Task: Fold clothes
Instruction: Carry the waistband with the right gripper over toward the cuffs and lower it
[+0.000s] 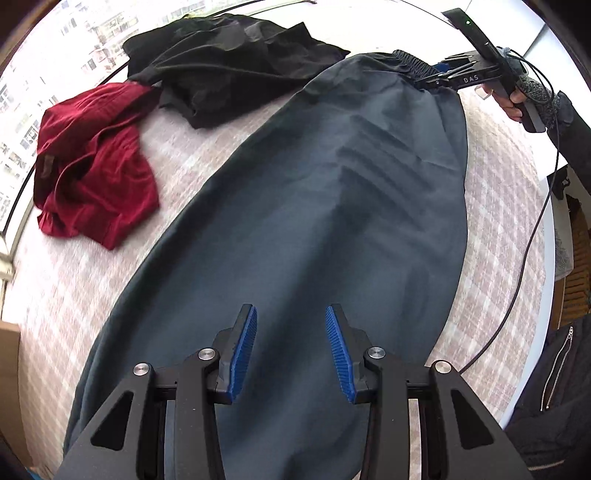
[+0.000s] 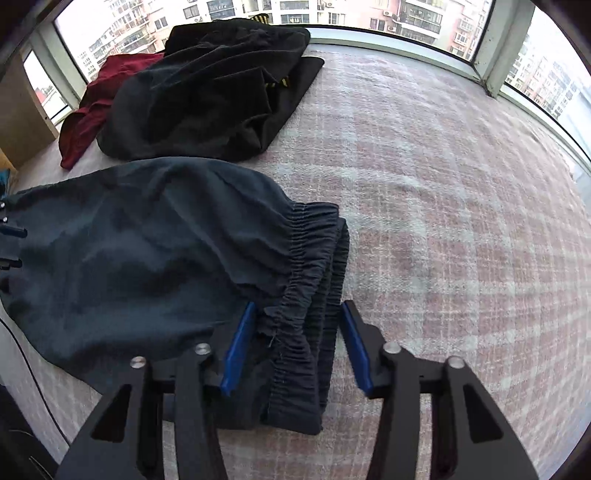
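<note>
Three garments lie on the plaid blanket (image 2: pixel 443 184): dark grey trousers (image 1: pixel 314 221) spread flat, unfolded, left gripper (image 1: pixel 291 350) apart above them, right gripper (image 2: pixel 295 347) straddling their waistband (image 2: pixel 310 280), far-left black clothes (image 2: pixel 207 96) and red garment (image 1: pixel 92 166) still crumpled.

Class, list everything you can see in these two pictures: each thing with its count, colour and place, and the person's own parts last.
trousers: one, dark grey-blue, laid out along the blanket, with the elastic waistband at the right gripper's end
black clothes: one pile, black, far side by the window
red garment: one, dark red, crumpled beside the black pile
blanket: one, pink and white check, under everything
window: runs along the far edge, with buildings outside
left gripper: black with blue pads, open above the trousers
right gripper: black with blue pads, astride the waistband
hand: one, holding the right gripper
</note>
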A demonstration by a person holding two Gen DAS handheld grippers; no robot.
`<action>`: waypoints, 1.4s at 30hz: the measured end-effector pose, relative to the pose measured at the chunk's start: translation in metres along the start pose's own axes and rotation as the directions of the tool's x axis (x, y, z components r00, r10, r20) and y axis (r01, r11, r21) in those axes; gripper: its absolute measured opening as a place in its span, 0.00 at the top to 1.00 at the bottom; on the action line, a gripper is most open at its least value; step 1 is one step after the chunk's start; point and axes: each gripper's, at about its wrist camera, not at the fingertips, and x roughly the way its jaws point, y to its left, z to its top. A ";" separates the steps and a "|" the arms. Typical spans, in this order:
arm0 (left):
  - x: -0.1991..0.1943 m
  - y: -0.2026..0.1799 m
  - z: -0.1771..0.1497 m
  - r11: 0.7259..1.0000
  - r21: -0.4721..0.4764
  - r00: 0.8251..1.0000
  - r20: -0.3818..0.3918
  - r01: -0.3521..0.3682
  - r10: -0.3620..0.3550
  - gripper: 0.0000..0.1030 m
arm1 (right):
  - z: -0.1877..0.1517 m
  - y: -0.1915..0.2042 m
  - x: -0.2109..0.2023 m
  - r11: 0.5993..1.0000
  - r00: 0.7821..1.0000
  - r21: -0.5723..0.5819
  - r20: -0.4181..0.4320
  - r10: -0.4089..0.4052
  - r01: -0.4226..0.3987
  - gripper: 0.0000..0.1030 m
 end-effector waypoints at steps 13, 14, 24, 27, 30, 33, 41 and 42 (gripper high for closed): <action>-0.019 0.036 -0.045 0.982 -0.185 0.999 0.002 -0.046 0.047 0.59 | -0.002 -0.028 -0.034 0.925 0.965 0.275 0.088 0.246 -0.261 0.90; -0.022 0.040 -0.054 0.977 -0.210 0.999 0.007 -0.042 0.045 0.59 | -0.003 -0.028 -0.039 0.913 0.958 0.291 0.098 0.269 -0.286 0.90; -0.030 0.021 -0.079 0.984 -0.181 0.999 0.035 0.002 0.005 0.59 | 0.019 0.050 -0.099 0.862 0.899 0.266 0.207 0.386 -0.431 0.90; -0.036 0.019 -0.083 0.984 -0.179 0.999 0.051 0.006 0.004 0.59 | 0.036 0.079 -0.100 0.879 0.905 0.235 0.206 0.373 -0.416 0.90; -0.045 0.022 -0.096 0.977 -0.211 0.997 0.069 -0.010 0.025 0.59 | 0.044 0.104 -0.108 0.878 0.904 0.232 0.200 0.379 -0.420 0.90; -0.064 0.030 -0.126 0.967 -0.253 0.994 0.098 -0.016 0.042 0.58 | 0.043 0.131 -0.129 0.862 0.883 0.214 0.218 0.416 -0.459 0.90; -0.103 0.064 -0.231 0.915 -0.395 0.983 0.120 -0.080 0.138 0.55 | 0.067 0.259 -0.166 0.874 0.865 0.083 0.215 0.453 -0.478 0.90; -0.108 0.068 -0.245 0.907 -0.413 0.981 0.126 -0.080 0.144 0.55 | 0.074 0.278 -0.162 0.875 0.866 0.072 0.201 0.458 -0.479 0.90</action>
